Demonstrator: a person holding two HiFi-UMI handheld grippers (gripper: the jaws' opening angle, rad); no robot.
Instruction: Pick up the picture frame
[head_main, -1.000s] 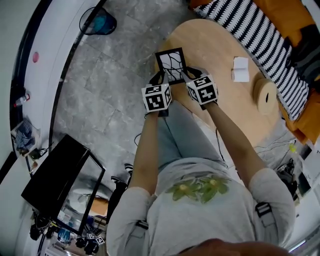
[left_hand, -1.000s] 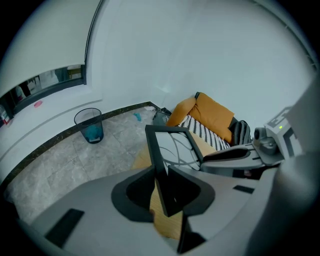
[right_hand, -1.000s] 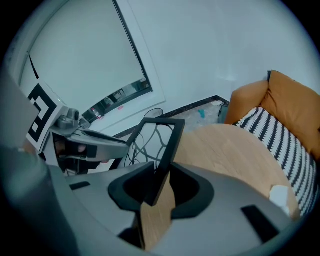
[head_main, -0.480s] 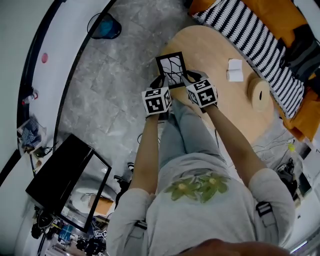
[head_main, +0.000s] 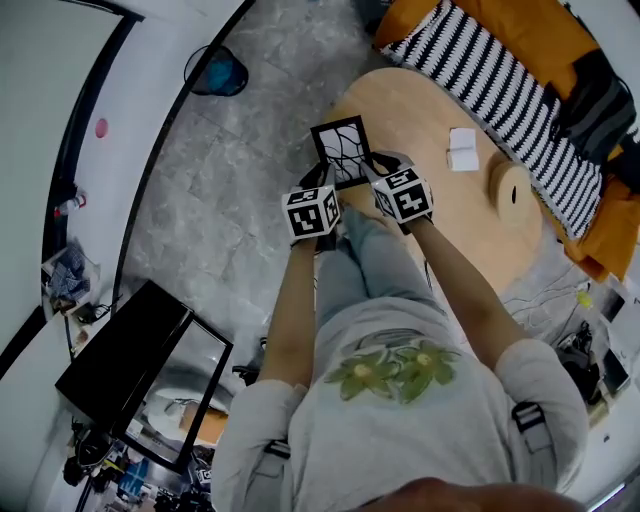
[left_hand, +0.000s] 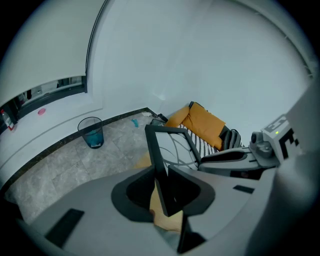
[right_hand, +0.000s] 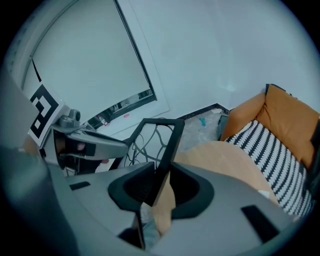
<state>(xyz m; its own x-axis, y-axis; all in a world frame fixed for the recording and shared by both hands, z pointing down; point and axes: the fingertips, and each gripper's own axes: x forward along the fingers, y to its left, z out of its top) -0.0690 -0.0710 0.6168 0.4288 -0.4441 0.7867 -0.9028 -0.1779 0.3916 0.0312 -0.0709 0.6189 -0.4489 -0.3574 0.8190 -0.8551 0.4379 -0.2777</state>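
— Any room on the table (head_main: 420, 105)?
— Its middle is bare; a white pad (head_main: 462, 149) and a round roll (head_main: 511, 196) sit toward its right side. The picture frame (head_main: 342, 150) hangs over its left edge.
— Beyond that?
— Open floor (head_main: 230, 180), a bin (head_main: 213, 70) well off.

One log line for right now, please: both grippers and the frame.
left gripper: shut on picture frame, left edge | right gripper: shut on right edge | status: held by both grippers

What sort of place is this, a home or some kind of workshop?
Probably a living-room corner set up in a lab, though that's a guess: an orange sofa with a striped throw beside a wooden table, a wastebasket on stone tiles, and loose cables on the floor.
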